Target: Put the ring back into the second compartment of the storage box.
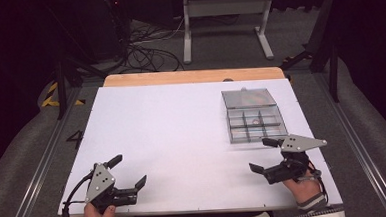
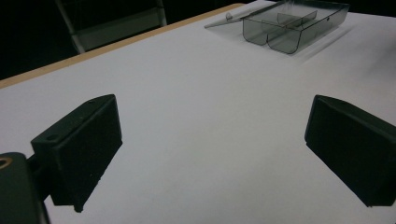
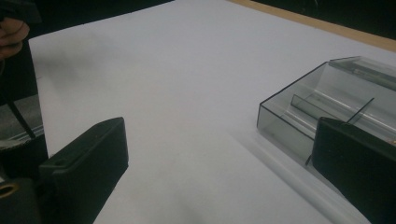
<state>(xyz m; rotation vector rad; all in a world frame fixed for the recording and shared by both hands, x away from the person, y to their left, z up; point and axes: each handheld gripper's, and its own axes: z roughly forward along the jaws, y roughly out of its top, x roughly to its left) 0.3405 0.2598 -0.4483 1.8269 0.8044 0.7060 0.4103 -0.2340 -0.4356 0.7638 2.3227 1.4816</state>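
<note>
A clear smoky plastic compartment box [image 1: 254, 121] lies with its lid folded back at the right of the white table top [image 1: 172, 134]. My left gripper [image 1: 129, 171] hovers near the front left edge, open and holding nothing; its own view has the box [image 2: 294, 23] far off at the upper right. My right gripper [image 1: 263, 155] stands open just in front of the box's near edge, holding nothing. In the right gripper view the box's corner [image 3: 299, 109] sits close, partly behind the right jaw.
A wooden strip [image 1: 194, 76] borders the table's far edge. Beyond it stand a grey metal frame [image 1: 224, 17] and tangled cables [image 1: 143, 53] on the floor. Metal rails run along both sides of the table. Something small lies in a middle compartment of the box.
</note>
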